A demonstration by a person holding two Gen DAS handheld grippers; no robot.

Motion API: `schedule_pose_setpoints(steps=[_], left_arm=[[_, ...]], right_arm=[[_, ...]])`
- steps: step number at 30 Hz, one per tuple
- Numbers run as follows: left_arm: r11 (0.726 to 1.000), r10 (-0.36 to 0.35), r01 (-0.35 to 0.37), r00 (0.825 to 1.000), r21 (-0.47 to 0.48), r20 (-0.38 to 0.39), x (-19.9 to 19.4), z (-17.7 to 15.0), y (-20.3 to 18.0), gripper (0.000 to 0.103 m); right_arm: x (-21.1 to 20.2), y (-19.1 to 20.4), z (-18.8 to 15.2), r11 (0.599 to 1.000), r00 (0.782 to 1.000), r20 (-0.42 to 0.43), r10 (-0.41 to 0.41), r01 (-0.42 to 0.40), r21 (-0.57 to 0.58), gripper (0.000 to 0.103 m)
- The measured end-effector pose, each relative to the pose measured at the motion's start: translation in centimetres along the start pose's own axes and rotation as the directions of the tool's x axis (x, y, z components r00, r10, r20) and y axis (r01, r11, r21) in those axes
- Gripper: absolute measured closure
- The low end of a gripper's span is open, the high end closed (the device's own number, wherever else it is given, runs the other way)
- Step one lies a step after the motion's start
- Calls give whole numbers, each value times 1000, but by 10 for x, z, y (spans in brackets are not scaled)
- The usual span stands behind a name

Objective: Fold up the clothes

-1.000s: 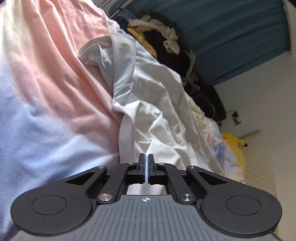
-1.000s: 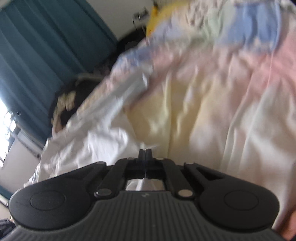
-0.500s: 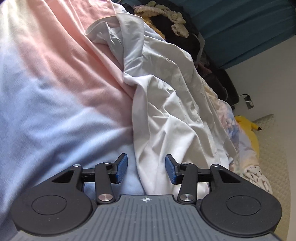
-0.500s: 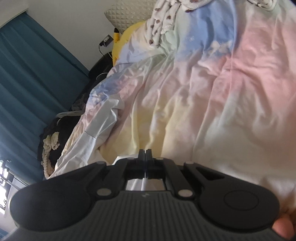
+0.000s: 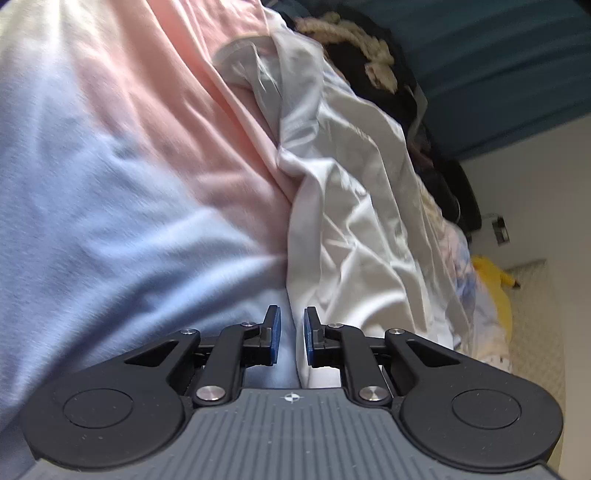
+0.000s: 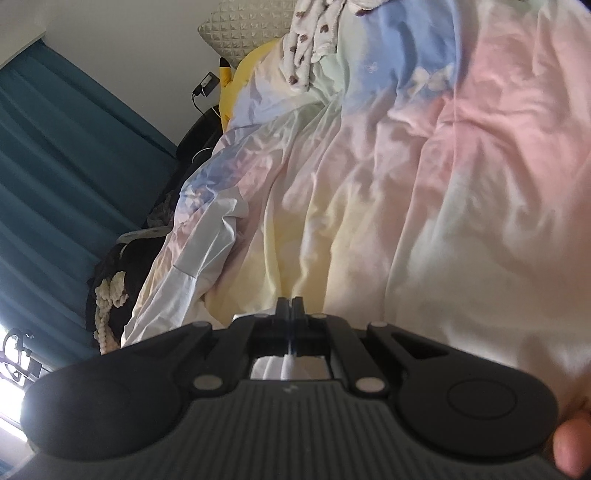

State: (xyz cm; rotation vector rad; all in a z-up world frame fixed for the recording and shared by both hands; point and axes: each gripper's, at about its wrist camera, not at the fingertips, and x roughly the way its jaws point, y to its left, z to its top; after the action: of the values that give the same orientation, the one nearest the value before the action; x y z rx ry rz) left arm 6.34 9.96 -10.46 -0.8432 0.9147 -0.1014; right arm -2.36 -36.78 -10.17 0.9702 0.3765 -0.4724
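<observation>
I see a pastel bedsheet [image 6: 424, 192] filling my view. At eleven o'clock hangs a teal curtain [image 6: 66, 155]; toward twelve, a yellow plush toy [image 6: 240, 85] beside a spotted cloth [image 6: 306, 48] and quilted pillow [image 6: 243, 26].

A bed [image 6: 498, 155] in pastel bedding is carrying a crumpled white garment [image 5: 354, 229] along its curtain-side edge; a spotted cloth [image 6: 306, 44] is lying near its pillow end.
</observation>
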Motion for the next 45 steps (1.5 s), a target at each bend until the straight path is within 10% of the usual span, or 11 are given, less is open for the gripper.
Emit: schedule_pose_setpoints(steps=[6,10,17,22,27,31,35,45], left_arm=[[1000,4,-4,1000,-23,24,-1,1,3,86],[999,17,-14,995,-34,96,-9,2,6,103],[976,-103,143,968,-165,230,-66,32,29,103],[992,46,-9,957,-130,287,-75,53,30,102],[992,80,-62,981,-109,175,-58,42,27,97],[992,57,-43,991,-115,125,-67,17,29,53],[994,76,-66,991,-85,112,-74,-2,28,53],[998,16,-13,999,-64,45,-50,-10,26,65]], right_arm=[[1,0,-2,1000,1000,-14,6,-6,-2,101],[2,3,-3,1000,999,-24,23,-23,-20,101],[-18,17,8,993,993,97,73,-63,-101,102],[-4,1,14,999,998,60,-26,28,-29,102],[5,-3,11,999,999,-31,-31,31,-29,98],[-12,5,6,996,997,-69,33,-38,-78,86],[-34,4,-2,994,996,-85,31,-40,-99,55],[-19,6,-29,986,973,-224,-62,24,-165,60]])
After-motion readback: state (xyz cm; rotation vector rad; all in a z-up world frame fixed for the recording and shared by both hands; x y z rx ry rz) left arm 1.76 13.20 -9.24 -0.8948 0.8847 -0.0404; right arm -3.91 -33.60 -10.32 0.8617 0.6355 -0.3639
